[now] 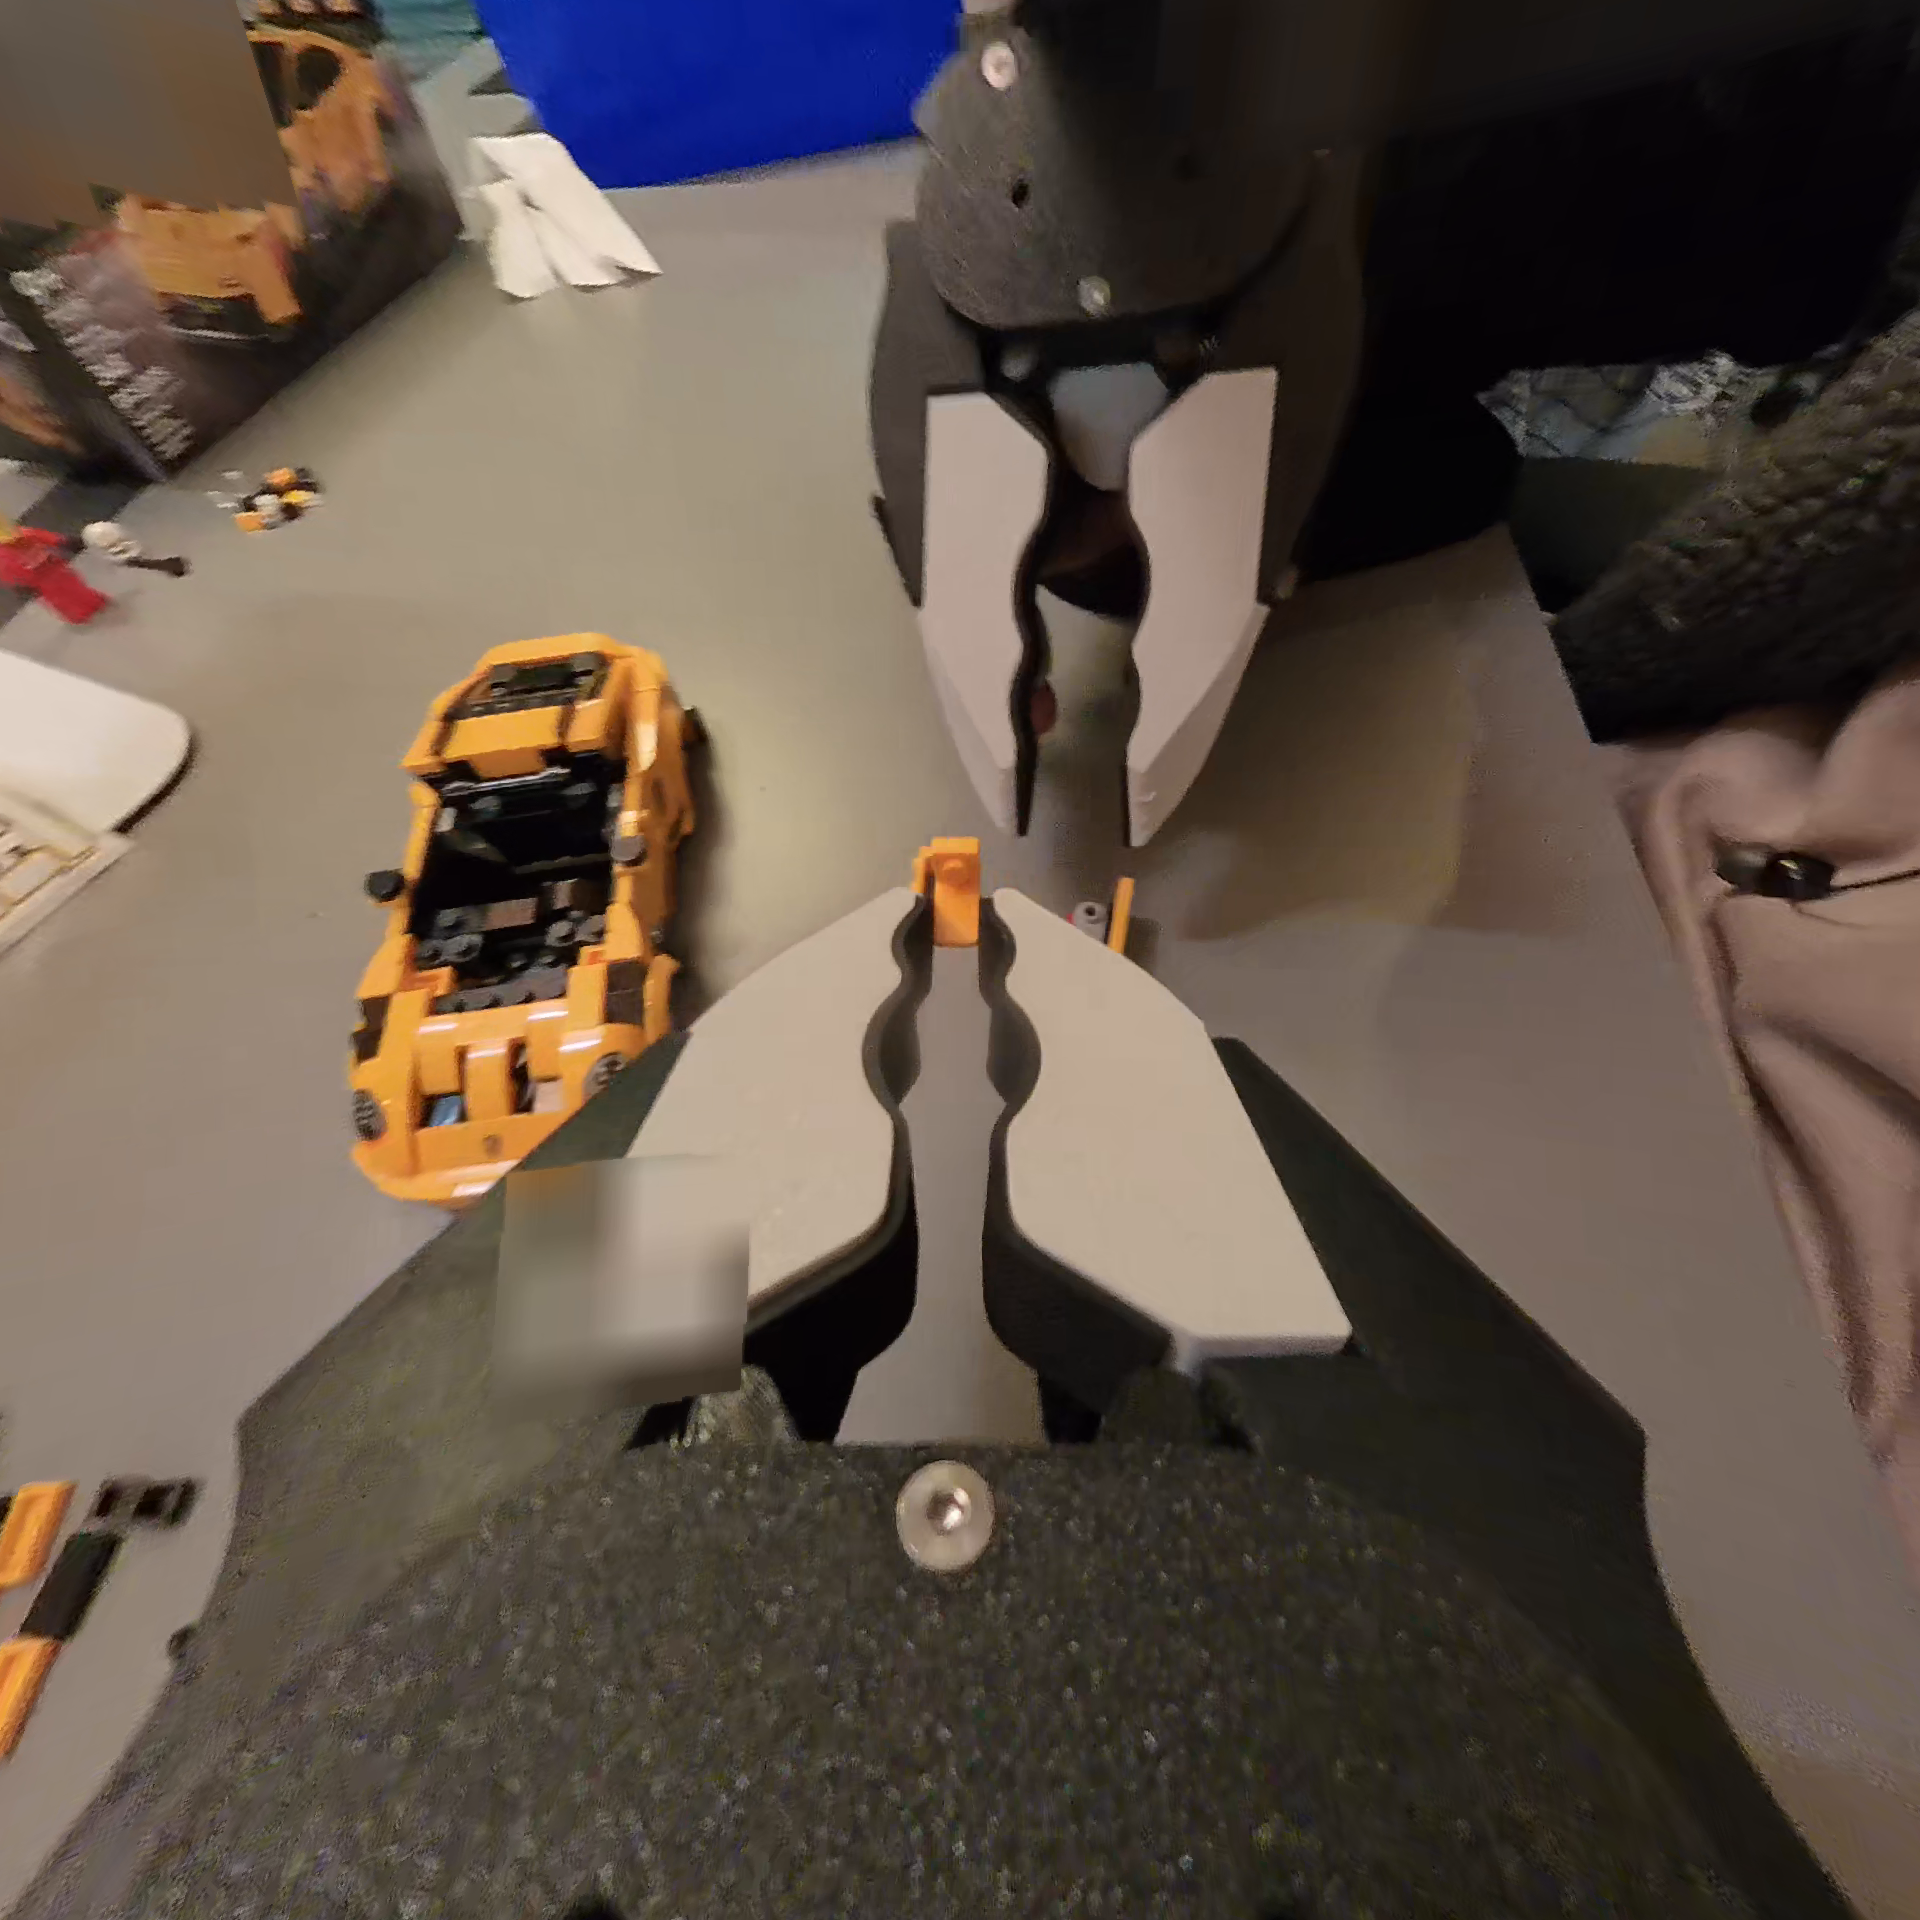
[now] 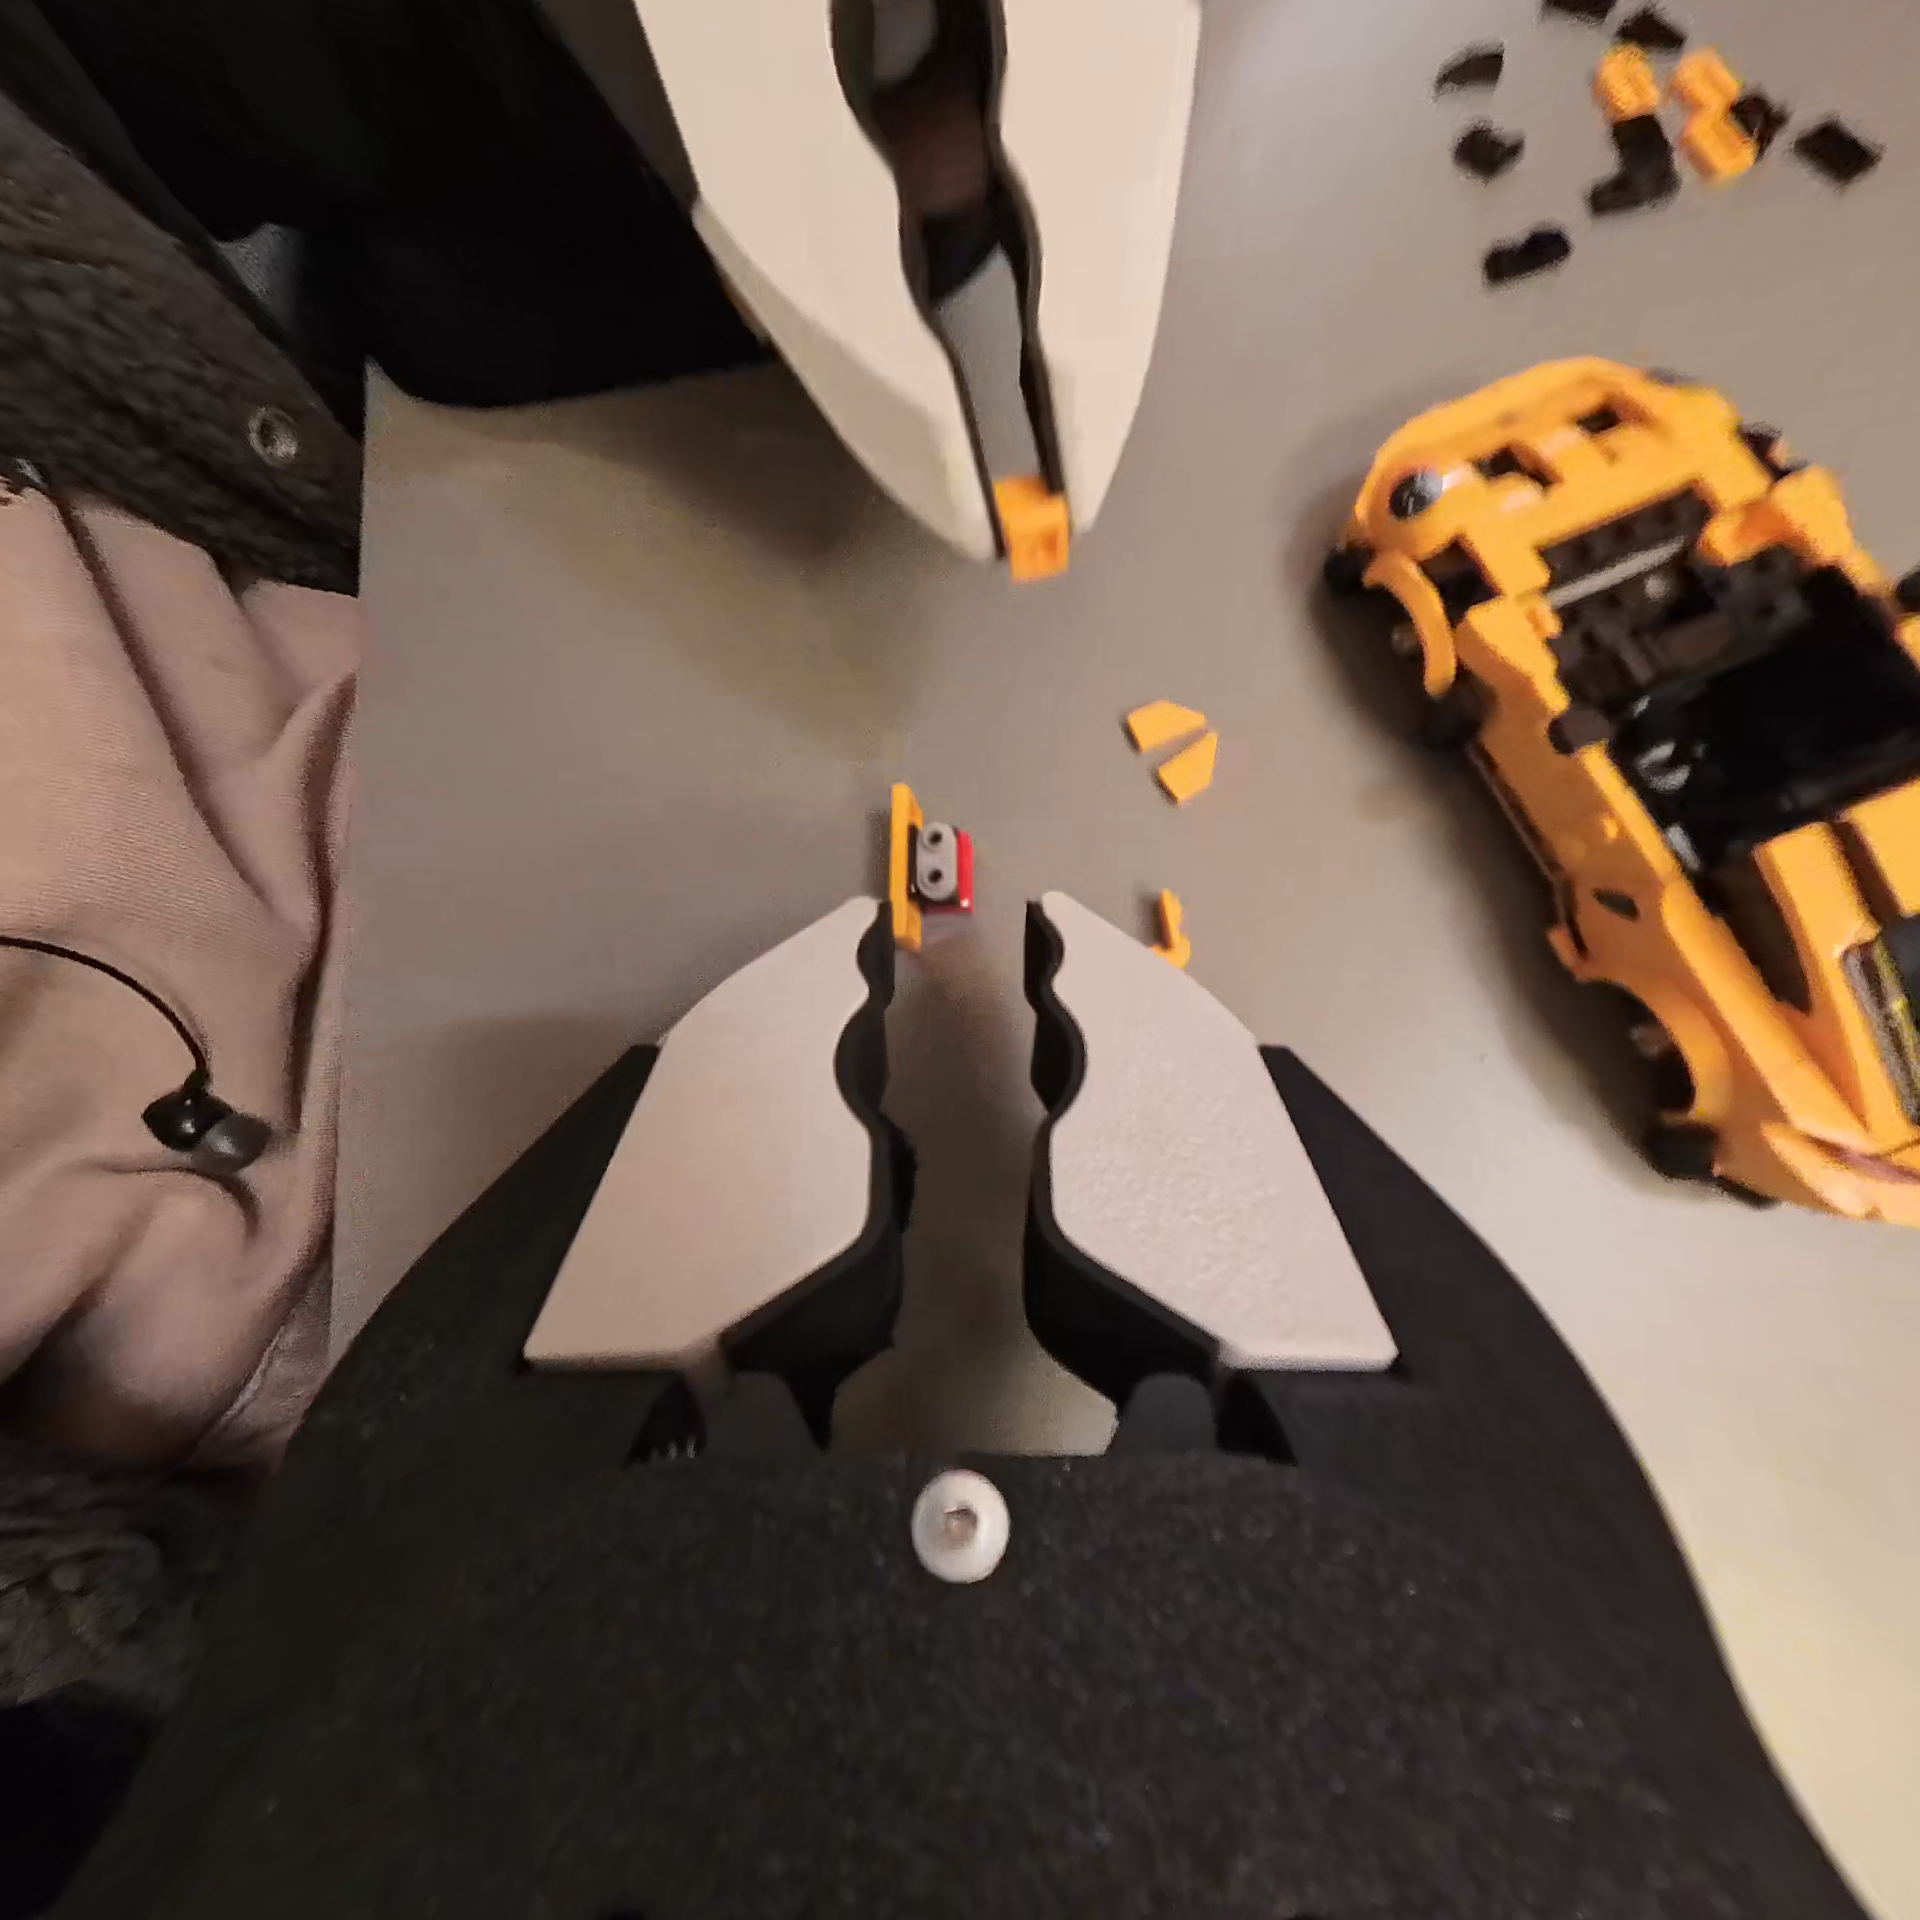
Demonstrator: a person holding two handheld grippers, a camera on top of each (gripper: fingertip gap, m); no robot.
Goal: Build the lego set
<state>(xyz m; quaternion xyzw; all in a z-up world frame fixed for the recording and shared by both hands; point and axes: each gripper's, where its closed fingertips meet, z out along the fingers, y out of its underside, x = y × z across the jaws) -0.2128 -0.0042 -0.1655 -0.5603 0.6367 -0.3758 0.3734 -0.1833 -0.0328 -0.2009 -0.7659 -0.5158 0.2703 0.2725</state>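
Observation:
My left gripper (image 1: 951, 899) is shut on a small orange brick (image 1: 948, 894) and holds it at its tips; it also shows in the right wrist view (image 2: 1029, 520) with the brick (image 2: 1034, 525). My right gripper (image 2: 956, 914) is open and empty over the grey table. A small orange, grey and red assembly (image 2: 935, 868) lies just ahead of its left fingertip; it also shows in the left wrist view (image 1: 1107, 914). The right gripper faces mine in the left wrist view (image 1: 1075, 821). The partly built orange car (image 1: 520, 914) sits to the left, its cabin open, and it also shows in the right wrist view (image 2: 1662, 779).
Loose orange wedges (image 2: 1174, 743) and a small orange piece (image 2: 1172, 925) lie near the right gripper. Black and orange parts (image 2: 1662, 114) lie scattered farther off. The set's box (image 1: 208, 260), a red minifigure (image 1: 52, 571) and a booklet (image 1: 42, 862) are at the left. A person's sleeve (image 1: 1766, 935) is at the right. Tip to tip, the grippers are about 6 cm apart. It is some 4 cm from my right tips to the small orange piece (image 2: 1172, 925).

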